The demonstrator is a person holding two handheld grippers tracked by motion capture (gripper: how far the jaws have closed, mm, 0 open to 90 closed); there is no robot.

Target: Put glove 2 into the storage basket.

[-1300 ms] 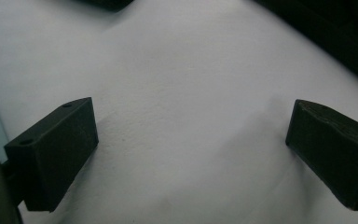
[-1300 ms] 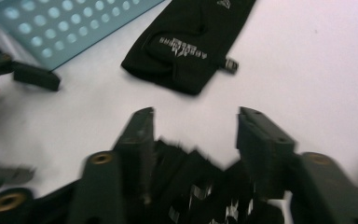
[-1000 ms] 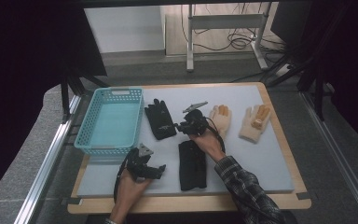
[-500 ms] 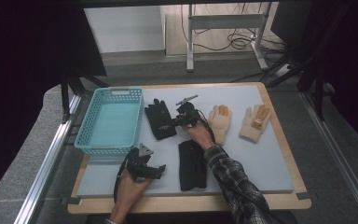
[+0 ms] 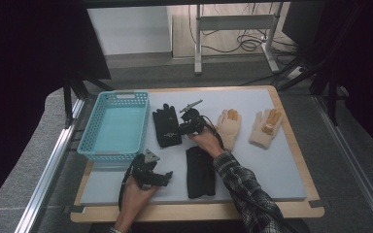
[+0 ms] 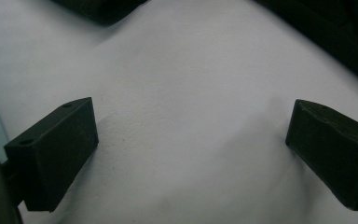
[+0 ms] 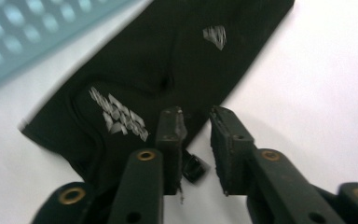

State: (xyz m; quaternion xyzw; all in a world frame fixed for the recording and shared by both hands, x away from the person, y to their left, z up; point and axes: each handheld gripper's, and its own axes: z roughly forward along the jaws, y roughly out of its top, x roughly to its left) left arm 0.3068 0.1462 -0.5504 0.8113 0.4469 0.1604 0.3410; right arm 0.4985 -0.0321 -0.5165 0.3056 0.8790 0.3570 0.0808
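A black glove (image 5: 165, 125) lies flat beside the blue basket (image 5: 88, 127). My right gripper (image 5: 183, 127) hovers at that glove's right edge. In the right gripper view the glove (image 7: 158, 65) with its grey printed marks lies under my right gripper (image 7: 196, 116), whose jaws stand a narrow gap apart with no cloth pinched between the pads. A second black glove (image 5: 200, 171) lies nearer the front. My left gripper (image 5: 161, 175) rests low on the mat left of it. In the left gripper view, my left gripper (image 6: 191, 126) is wide open over bare white mat.
Two cream gloves (image 5: 229, 127) (image 5: 267, 127) with orange patches lie at the right on the white mat (image 5: 272, 165). The basket's wall (image 7: 37, 32) runs just past the black glove. A wooden board edge (image 5: 199, 212) frames the mat, and a metal rail (image 5: 48, 170) runs along the left.
My right gripper has slid left across the mat, from near the cream glove to the black glove beside the basket. The left gripper has stayed put.
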